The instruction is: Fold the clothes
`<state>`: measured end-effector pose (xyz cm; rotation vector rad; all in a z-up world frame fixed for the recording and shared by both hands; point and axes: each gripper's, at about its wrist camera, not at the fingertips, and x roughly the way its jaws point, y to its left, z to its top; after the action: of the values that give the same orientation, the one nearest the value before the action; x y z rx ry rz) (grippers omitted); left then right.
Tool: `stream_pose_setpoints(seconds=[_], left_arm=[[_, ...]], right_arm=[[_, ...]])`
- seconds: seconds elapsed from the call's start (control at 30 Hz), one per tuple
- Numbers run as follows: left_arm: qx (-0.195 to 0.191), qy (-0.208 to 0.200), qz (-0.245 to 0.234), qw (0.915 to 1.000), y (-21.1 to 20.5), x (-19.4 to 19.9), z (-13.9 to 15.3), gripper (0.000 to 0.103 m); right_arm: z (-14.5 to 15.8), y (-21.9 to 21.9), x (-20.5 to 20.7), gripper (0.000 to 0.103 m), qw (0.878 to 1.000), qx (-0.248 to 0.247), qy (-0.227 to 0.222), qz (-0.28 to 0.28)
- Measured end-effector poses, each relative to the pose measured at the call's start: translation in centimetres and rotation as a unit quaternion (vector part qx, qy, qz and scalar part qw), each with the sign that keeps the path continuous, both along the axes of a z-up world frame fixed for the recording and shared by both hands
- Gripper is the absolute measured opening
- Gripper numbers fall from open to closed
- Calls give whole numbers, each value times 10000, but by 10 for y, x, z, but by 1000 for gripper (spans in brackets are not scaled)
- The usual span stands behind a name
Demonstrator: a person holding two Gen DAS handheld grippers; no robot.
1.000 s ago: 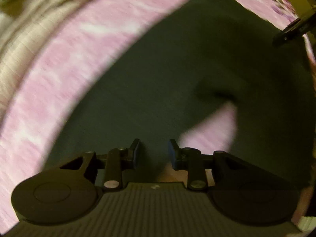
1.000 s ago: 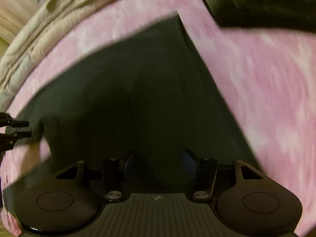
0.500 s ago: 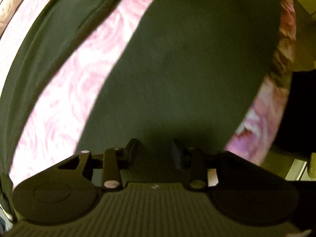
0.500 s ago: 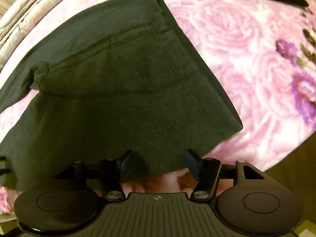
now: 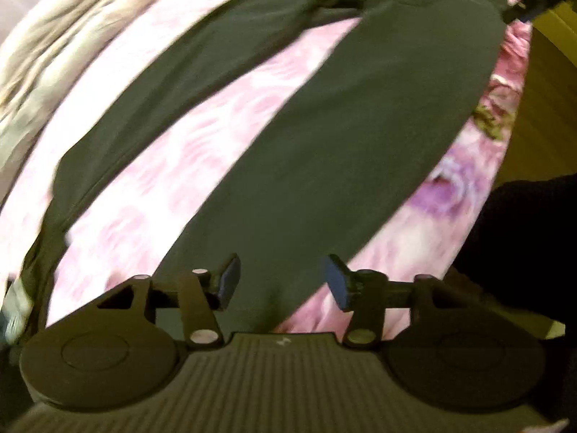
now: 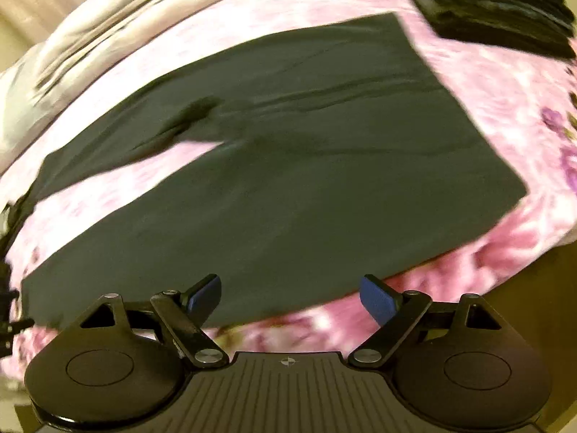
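Where both grippers gape, dark trousers lie just ahead.

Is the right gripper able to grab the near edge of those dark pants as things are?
Probably yes: the right gripper is open, the dark pants lie flat just ahead, nothing between.

Dark green trousers, pink rose-patterned bedspread, black folded pile

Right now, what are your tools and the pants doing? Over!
Left tool open, right tool open, both empty. Dark pants spread flat on pink floral blanket, legs apart. Folded dark pile sits beyond, clear of them.
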<state>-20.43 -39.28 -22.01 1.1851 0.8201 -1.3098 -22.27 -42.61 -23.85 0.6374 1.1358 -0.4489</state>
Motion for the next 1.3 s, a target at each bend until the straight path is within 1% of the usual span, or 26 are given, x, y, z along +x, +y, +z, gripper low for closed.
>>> stream_pose_setpoints(seconds=[0.13, 0.23, 0.33, 0.43, 0.57, 0.73, 0.87, 1.13, 1.3], left_arm=[[-93, -261, 558, 9981, 47, 35, 19, 59], [-371, -317, 1062, 9931, 72, 57, 33, 62], [-619, -341, 1507, 9861, 84, 76, 47, 62], [-845, -350, 1677, 9816, 89, 88, 59, 62], [-1056, -312, 1642, 9803, 85, 93, 68, 62], [-1193, -216, 1565, 9802, 74, 93, 68, 62], [-1207, -183, 1462, 9817, 66, 90, 66, 62], [-1229, -139, 1325, 9834, 60, 86, 64, 62], [-1147, -76, 1284, 9850, 58, 86, 59, 62]], right_arm=[[22, 44, 22, 87, 9995, -90, -69, 311], [32, 61, 40, 87, 9987, -112, -187, 456], [43, 72, 56, 88, 9974, -166, -306, 631], [49, 80, 74, 92, 9955, -264, -410, 808], [58, 83, 88, 93, 9940, -435, -428, 913], [64, 87, 93, 93, 9935, -622, -171, 937], [63, 88, 88, 93, 9934, -682, 47, 925], [65, 87, 74, 93, 9946, -633, 147, 809], [65, 87, 70, 93, 9946, -652, 211, 777]])
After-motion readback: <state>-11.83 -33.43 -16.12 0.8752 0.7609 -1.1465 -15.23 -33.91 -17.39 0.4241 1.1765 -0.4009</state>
